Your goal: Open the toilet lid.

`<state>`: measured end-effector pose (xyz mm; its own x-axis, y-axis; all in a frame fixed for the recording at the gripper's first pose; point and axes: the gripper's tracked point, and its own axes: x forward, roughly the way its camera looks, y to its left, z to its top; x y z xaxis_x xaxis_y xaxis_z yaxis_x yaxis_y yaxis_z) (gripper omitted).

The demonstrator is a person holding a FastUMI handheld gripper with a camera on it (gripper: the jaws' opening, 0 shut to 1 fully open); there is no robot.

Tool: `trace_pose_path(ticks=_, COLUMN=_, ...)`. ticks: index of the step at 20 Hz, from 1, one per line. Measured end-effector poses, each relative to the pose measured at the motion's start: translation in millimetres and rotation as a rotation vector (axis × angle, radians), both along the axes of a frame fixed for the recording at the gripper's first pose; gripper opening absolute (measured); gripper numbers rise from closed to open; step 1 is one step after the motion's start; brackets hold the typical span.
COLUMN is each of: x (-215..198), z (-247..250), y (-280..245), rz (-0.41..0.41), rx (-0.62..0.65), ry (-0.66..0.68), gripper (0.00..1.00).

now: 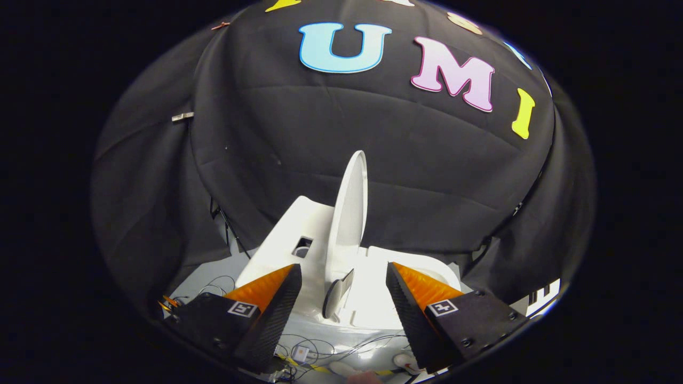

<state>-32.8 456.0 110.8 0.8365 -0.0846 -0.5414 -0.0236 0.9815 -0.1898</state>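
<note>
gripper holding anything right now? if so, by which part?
Nothing. The gripper is open, its fingers apart and touching nothing; the raised toilet lid stands beyond them, free.

Hand-held gripper, its 2 fingers spread wide apart, nothing between.

Gripper-mounted fisheye, above, facing forward-down, near toilet, booth wall beyond

Thin cables lie looped on the pale floor below the black cloth wall. Among the cables sits a small white square box. A silver clip is fixed on the cloth wall, high above the cables.
</note>
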Motion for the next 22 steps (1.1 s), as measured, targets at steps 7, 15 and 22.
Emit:
trace_pose_path(ticks=7, x=2, z=42, y=-21, rz=-0.004, rx=0.137, ry=-0.029, gripper=1.0)
trace_pose_path(ticks=15, x=18, z=85, y=-118, rz=-0.017, rx=0.228, ry=-0.112, gripper=1.0)
trace_pose_path(ticks=22, x=31, z=85, y=-224, rz=0.018, rx=0.189, ry=-0.235, gripper=1.0)
